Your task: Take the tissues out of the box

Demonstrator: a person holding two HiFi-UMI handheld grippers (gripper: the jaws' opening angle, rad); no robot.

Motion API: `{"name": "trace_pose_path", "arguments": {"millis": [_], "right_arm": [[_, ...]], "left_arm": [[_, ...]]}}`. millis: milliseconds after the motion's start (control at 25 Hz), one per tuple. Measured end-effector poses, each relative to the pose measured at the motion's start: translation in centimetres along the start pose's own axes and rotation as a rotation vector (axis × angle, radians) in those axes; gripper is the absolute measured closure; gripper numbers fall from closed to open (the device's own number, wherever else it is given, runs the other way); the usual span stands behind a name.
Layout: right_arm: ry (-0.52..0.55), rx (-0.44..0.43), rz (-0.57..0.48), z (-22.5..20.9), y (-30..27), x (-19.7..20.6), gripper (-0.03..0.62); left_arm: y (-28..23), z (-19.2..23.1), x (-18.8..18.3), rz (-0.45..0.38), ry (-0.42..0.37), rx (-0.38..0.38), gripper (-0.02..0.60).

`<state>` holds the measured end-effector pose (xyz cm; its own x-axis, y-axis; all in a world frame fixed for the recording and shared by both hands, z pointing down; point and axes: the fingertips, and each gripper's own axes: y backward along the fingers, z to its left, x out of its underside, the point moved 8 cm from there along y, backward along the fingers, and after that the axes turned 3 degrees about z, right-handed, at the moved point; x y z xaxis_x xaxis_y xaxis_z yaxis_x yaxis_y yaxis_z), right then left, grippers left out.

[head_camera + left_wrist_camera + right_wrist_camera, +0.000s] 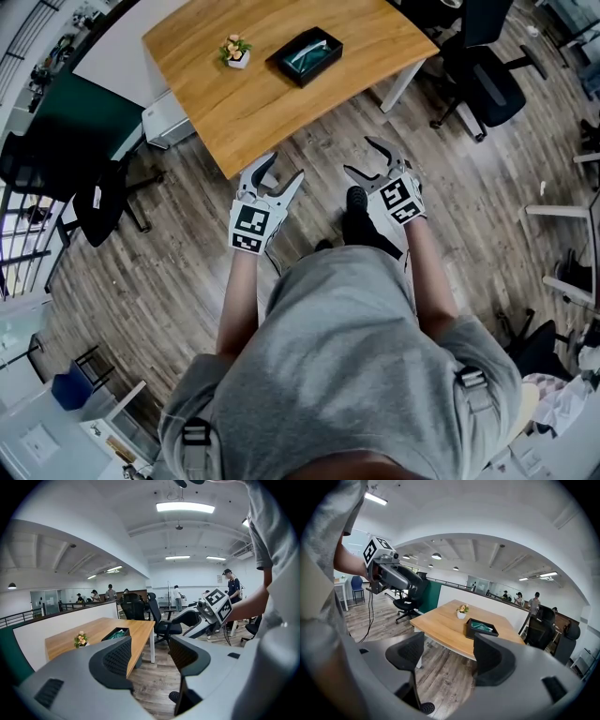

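A black tissue box (305,55) with a greenish pack showing in its open top sits on the wooden table (281,103); it also shows as the box (115,633) and the box (481,628). My left gripper (280,175) is held over the floor just short of the table's near corner, jaws open and empty. My right gripper (373,157) hangs beside it to the right, also open and empty. Both are well short of the box. From the left gripper view (149,654) the right gripper's marker cube (218,604) shows.
A small white pot of flowers (235,52) stands left of the box. Black office chairs (487,70) stand at the table's right, another chair (98,202) at the left. Wood floor lies under me. Several people stand far off in the room.
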<state>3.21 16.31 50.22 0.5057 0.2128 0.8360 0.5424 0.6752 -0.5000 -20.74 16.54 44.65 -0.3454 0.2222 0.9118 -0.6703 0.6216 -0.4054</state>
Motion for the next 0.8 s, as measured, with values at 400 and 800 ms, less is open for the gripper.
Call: {"name": "trace_pose_path", "arguments": {"millis": [400,800], "right_arm": [[-0.007,-0.041,-0.002,-6.3,-3.1,0.5,0.255],[0.011,-0.100,0.001,-13.9,-5.2,1.7,0.256]], "left_arm": [[-5.3,2.6,-2.0,0.022,0.022,-0.032,0.311],[-11.2,3.7,-4.4,0.065,0.043,-0.084,0.311]]}}
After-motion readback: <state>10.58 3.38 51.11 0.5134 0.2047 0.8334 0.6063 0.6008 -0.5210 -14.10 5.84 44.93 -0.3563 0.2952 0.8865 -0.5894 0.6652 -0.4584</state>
